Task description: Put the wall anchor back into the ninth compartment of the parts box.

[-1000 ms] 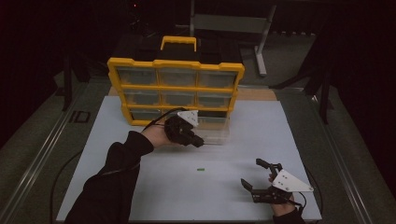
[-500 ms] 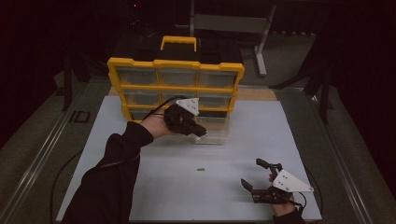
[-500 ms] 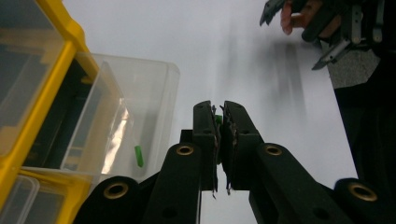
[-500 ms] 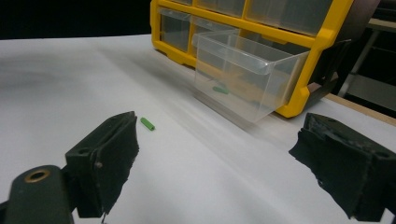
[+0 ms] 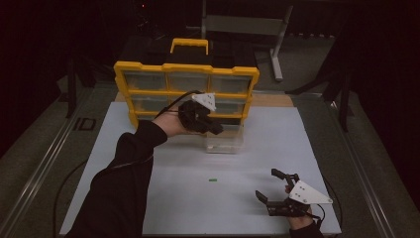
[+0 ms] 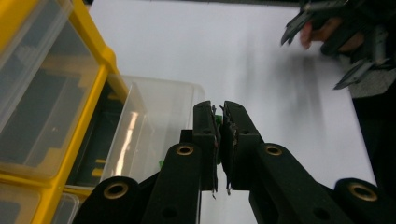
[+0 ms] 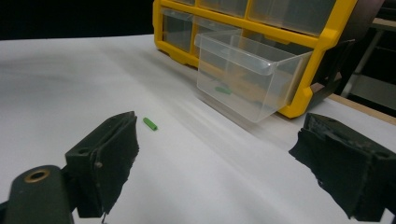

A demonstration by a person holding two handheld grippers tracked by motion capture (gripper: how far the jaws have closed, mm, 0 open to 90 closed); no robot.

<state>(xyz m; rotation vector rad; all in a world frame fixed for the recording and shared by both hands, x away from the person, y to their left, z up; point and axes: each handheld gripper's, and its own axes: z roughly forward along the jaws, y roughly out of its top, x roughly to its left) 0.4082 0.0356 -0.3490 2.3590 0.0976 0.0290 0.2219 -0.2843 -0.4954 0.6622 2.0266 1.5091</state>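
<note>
My left gripper (image 5: pixel 218 130) hovers over a clear plastic drawer (image 5: pixel 225 141) pulled out of the yellow organizer (image 5: pixel 185 69). In the left gripper view its jaws (image 6: pixel 215 105) are shut with a sliver of green between the pads, above the drawer (image 6: pixel 159 107). A small green piece (image 5: pixel 213 180) lies on the white mat in front of the drawer. My right gripper (image 5: pixel 267 183) rests open near the mat's front right, with nothing between its jaws. The right gripper view, past that gripper (image 7: pixel 219 135), shows the loose green piece (image 7: pixel 150 123) and another green piece (image 7: pixel 222 90) inside the drawer (image 7: pixel 243 70).
The organizer (image 7: pixel 289 32) stands at the back of the white mat (image 5: pixel 163 198), its other clear drawers closed. A metal rail (image 5: pixel 44 163) runs along the table's left side. A grey stand (image 5: pixel 277 44) rises behind the organizer.
My left hand has lifted and moved away from the person toward the organizer, now above the pulled-out drawer. The right gripper has stayed where it was.
</note>
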